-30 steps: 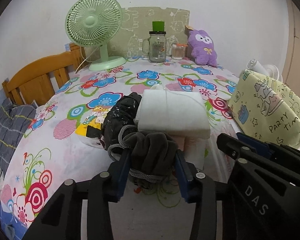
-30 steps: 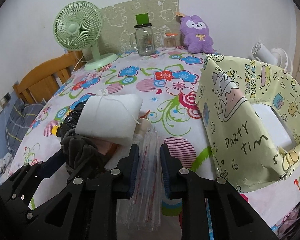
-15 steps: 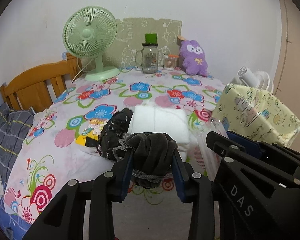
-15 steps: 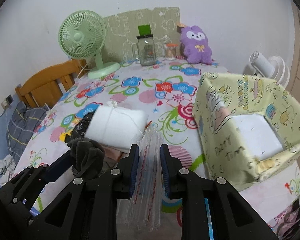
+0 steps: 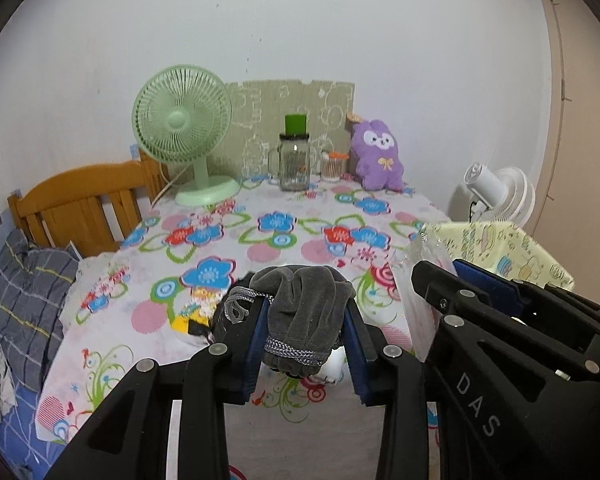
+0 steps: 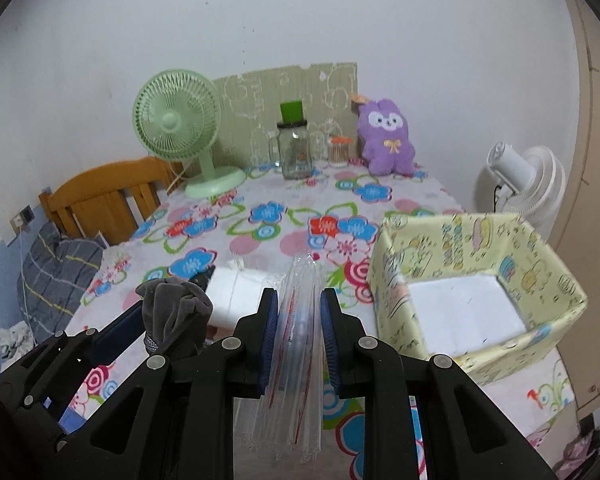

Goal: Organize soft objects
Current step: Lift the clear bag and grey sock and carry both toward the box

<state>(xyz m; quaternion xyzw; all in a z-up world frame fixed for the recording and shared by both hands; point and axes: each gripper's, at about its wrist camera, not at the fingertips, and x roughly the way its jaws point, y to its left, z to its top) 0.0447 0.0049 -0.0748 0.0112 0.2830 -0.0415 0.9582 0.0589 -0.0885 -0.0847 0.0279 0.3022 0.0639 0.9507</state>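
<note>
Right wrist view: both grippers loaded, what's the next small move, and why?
Probably carry the right gripper, shut on the clear plastic bag, over the yellow box. The box sits open just to its right, while the left gripper holds the grey cloth.

A green fan (image 5: 182, 120) stands beside a glass jar (image 5: 294, 166) against the wall.

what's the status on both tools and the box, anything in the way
Left tool shut on grey cloth. Right tool shut on clear plastic bag. Yellow box open-topped, right of both. Nothing blocking it.
</note>
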